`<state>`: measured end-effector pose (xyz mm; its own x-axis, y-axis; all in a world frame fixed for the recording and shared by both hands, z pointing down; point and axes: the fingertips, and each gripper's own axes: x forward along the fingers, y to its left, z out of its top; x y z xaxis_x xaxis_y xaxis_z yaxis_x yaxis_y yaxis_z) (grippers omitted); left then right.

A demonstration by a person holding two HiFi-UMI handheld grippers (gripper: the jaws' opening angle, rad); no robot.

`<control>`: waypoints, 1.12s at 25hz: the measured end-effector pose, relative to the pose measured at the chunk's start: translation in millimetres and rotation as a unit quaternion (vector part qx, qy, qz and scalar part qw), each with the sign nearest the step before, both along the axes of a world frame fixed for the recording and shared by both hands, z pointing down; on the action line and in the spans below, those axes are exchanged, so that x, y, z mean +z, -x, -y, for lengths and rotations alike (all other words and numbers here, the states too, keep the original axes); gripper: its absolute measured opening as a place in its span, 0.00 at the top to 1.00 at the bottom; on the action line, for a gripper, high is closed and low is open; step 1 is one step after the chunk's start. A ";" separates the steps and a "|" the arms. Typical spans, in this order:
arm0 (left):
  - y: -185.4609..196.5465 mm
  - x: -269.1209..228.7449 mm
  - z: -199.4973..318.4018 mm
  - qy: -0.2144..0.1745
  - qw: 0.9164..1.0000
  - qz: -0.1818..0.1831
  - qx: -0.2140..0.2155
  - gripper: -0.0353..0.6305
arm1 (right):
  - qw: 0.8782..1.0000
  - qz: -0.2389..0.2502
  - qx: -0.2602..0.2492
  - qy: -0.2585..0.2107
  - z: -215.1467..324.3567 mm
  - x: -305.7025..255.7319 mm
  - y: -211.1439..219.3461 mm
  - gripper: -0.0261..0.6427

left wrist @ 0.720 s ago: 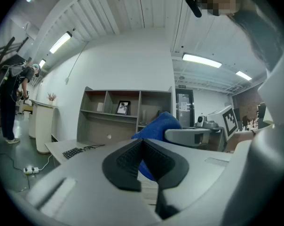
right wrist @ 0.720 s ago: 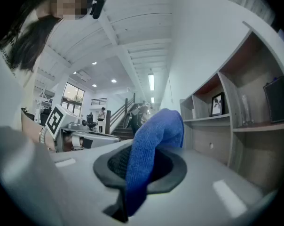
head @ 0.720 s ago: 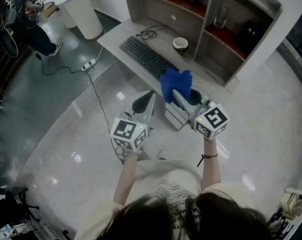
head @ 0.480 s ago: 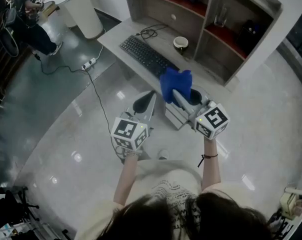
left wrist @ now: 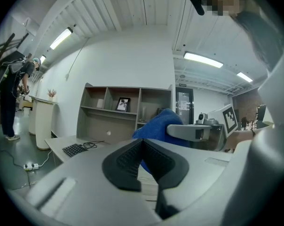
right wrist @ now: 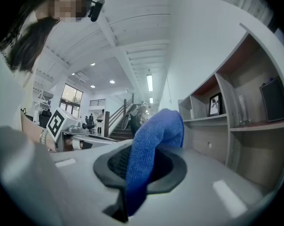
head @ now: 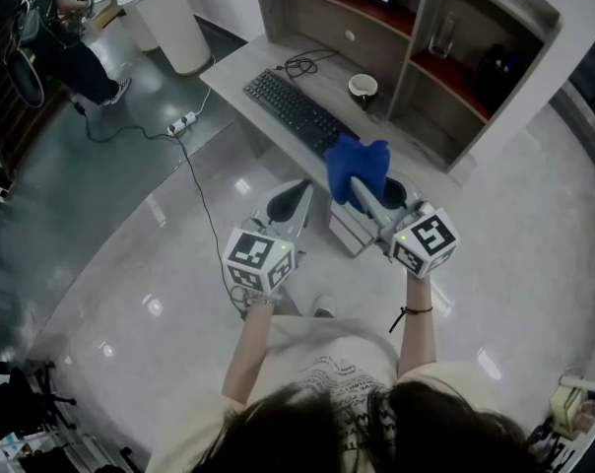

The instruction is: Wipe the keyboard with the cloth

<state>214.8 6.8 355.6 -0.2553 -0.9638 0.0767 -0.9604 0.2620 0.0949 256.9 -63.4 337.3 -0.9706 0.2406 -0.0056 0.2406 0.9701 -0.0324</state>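
The right gripper (head: pixel 362 190) grips the blue cloth (head: pixel 355 166); the left gripper (head: pixel 296 197) is clenched on nothing. The black keyboard (head: pixel 296 111) lies on the worktop (head: pixel 327 82) just ahead-left of the cloth, its long axis slanting toward it.

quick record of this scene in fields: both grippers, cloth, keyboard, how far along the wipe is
left gripper: shut, nothing between the jaws
right gripper: shut on the blue cloth
cloth: bunched, sticking up past the jaws, in the air
keyboard: black, lying on the desk, near a cup
cloth to keyboard: apart, no contact
wipe: not yet begun
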 end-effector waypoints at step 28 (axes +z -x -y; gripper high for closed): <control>74.0 28.2 12.4 0.033 0.987 -0.038 0.152 0.94 | 0.981 -0.050 0.182 0.036 20.5 33.8 39.4 0.87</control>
<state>140.7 -5.5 383.8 0.0542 -0.9873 0.1492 -0.9864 -0.0297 0.1619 217.5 -83.9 371.1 -0.9887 -0.1191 0.0906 -0.1288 0.9856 -0.1097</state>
